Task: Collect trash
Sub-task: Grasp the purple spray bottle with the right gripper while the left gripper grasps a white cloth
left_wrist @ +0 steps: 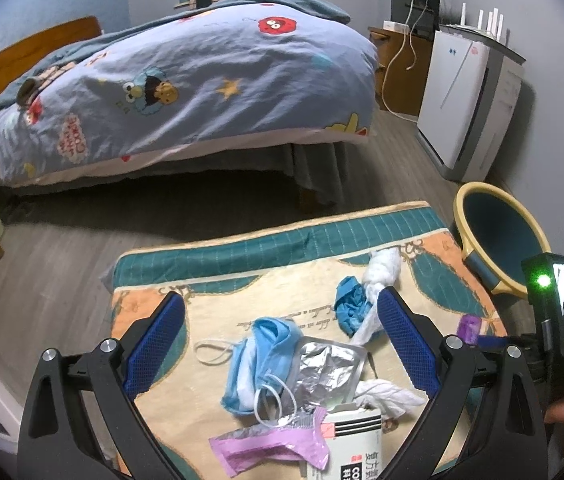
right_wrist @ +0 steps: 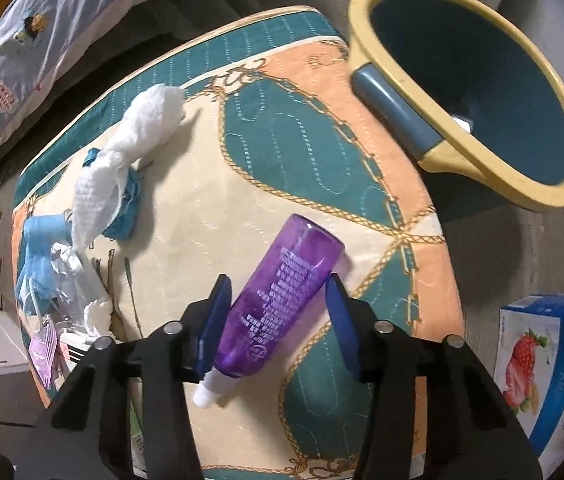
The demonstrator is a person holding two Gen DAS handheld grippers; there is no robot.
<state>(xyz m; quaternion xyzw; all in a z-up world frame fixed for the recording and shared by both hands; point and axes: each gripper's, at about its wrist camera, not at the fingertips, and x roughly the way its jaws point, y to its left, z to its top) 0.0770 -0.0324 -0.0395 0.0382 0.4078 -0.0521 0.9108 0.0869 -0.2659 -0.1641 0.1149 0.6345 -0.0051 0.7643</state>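
Trash lies on a patterned mat (left_wrist: 210, 392): a blue face mask (left_wrist: 260, 364), crumpled foil (left_wrist: 327, 372), a pink wrapper (left_wrist: 270, 446), a white carton (left_wrist: 355, 444), a blue glove (left_wrist: 349, 304) and white tissue (left_wrist: 381, 270). My left gripper (left_wrist: 282, 308) is open above the pile, empty. My right gripper (right_wrist: 278, 284) is open, its fingers on either side of a purple bottle (right_wrist: 282, 296) lying on the mat (right_wrist: 321, 152); no contact shows. The tissue (right_wrist: 138, 132) and glove (right_wrist: 126, 212) lie at the left in the right wrist view. A yellow-rimmed blue bin (right_wrist: 481, 92) stands beyond the mat.
A bed with a blue cartoon duvet (left_wrist: 186, 84) stands behind the mat. A white air purifier (left_wrist: 465, 100) and a wooden cabinet (left_wrist: 401, 76) stand at the right wall. The bin also shows in the left wrist view (left_wrist: 497, 236). A strawberry-print box (right_wrist: 545, 368) lies right of the mat.
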